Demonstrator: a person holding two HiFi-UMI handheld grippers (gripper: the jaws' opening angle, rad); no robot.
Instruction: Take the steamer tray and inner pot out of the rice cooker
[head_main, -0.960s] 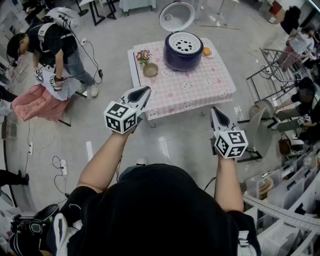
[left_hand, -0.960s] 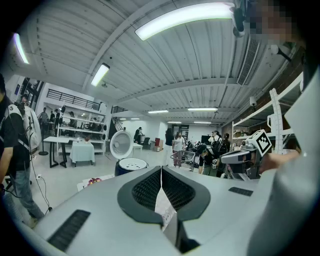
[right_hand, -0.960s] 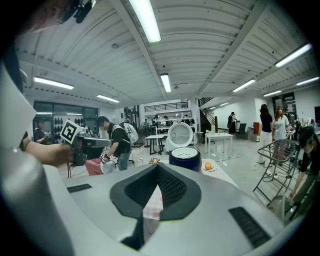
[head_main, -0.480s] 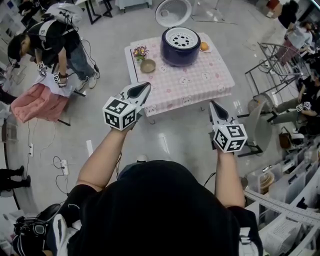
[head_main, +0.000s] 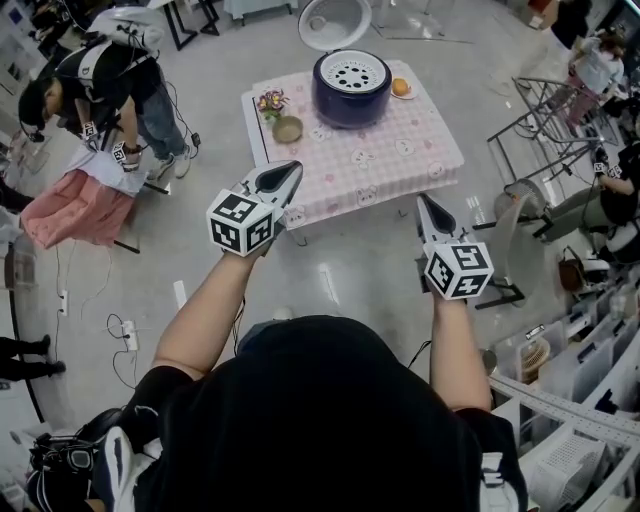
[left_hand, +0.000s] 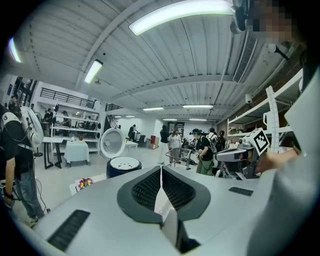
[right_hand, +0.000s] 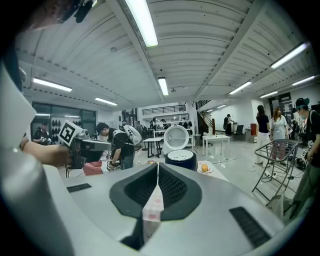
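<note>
- Left gripper view: the left gripper (left_hand: 161, 170) has its jaws pressed together, with nothing caught between them.
- Right gripper view: the right gripper (right_hand: 158, 166) is likewise closed and empty.
- Head view: both grippers are held in the air on the near side of the table (head_main: 405, 165), the left gripper (head_main: 286, 177) by its near left corner and the right gripper (head_main: 426, 206) off its near edge; neither touches anything.
- A pink checked cloth covers the table.
- A dark blue rice cooker (head_main: 350, 100) stands at the middle of the table's far edge, well apart from both grippers, with its white lid (head_main: 333, 22) swung up and back.
- Seated in the cooker's mouth is the white perforated steamer tray (head_main: 352, 71); the inner pot beneath it is hidden.
- An orange on a plate (head_main: 400, 88) sits just right of the cooker.
- A small bowl (head_main: 288, 129) and a bunch of flowers (head_main: 269, 101) stand near the far left corner.
</note>
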